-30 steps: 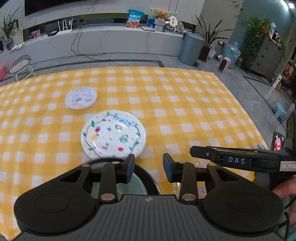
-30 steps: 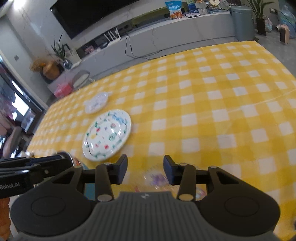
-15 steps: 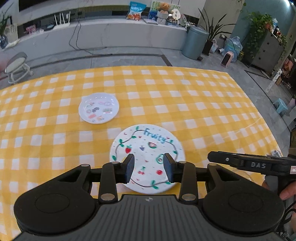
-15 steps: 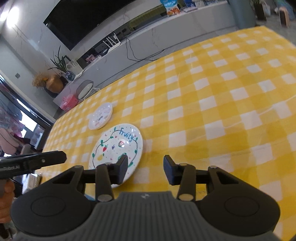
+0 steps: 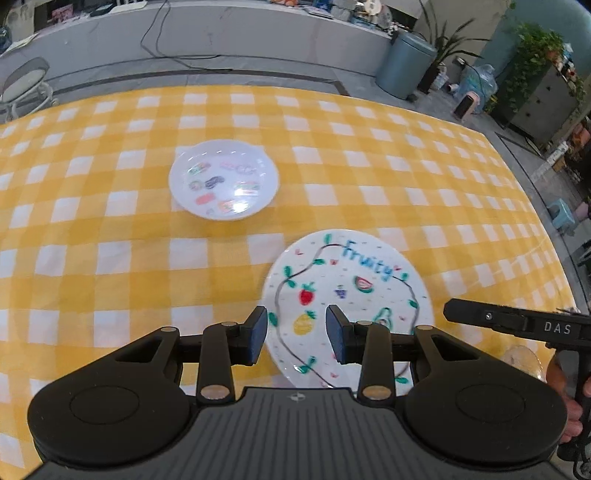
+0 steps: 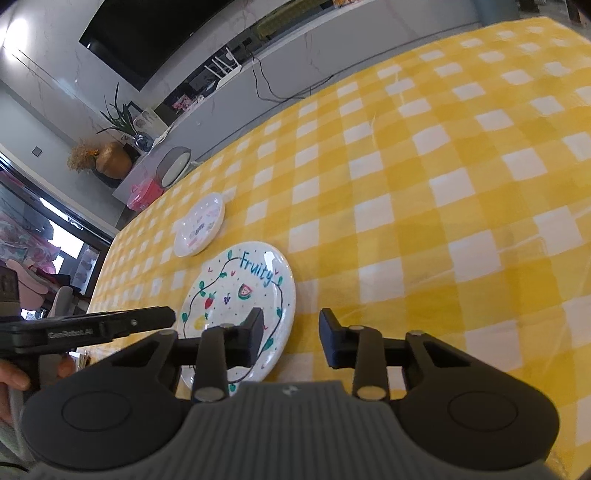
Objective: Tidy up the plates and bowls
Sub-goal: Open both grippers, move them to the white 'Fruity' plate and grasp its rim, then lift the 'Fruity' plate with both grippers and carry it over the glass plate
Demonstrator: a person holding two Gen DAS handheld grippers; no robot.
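Observation:
A large white plate with "Fruity" lettering and fruit drawings (image 5: 351, 291) lies on the yellow checked tablecloth (image 5: 110, 258); it also shows in the right wrist view (image 6: 240, 295). A smaller white dish with stickers (image 5: 223, 180) lies beyond it to the left, also in the right wrist view (image 6: 200, 229). My left gripper (image 5: 297, 338) is open and empty, hovering over the large plate's near left edge. My right gripper (image 6: 291, 341) is open and empty, just right of that plate's near edge. A clear glass item (image 5: 524, 360) sits partly hidden under the right gripper.
The table's right edge (image 5: 546, 229) drops to the floor, where a blue stool (image 5: 561, 216) and a grey bin (image 5: 404, 62) stand. A long grey counter (image 5: 221, 33) runs behind the table. A chair (image 5: 24, 83) stands at the far left.
Both grippers have moved left and forward over the table; the large plate and small dish now appear nearer and further right in the left view. A dark bowl seen below the left gripper is out of view.

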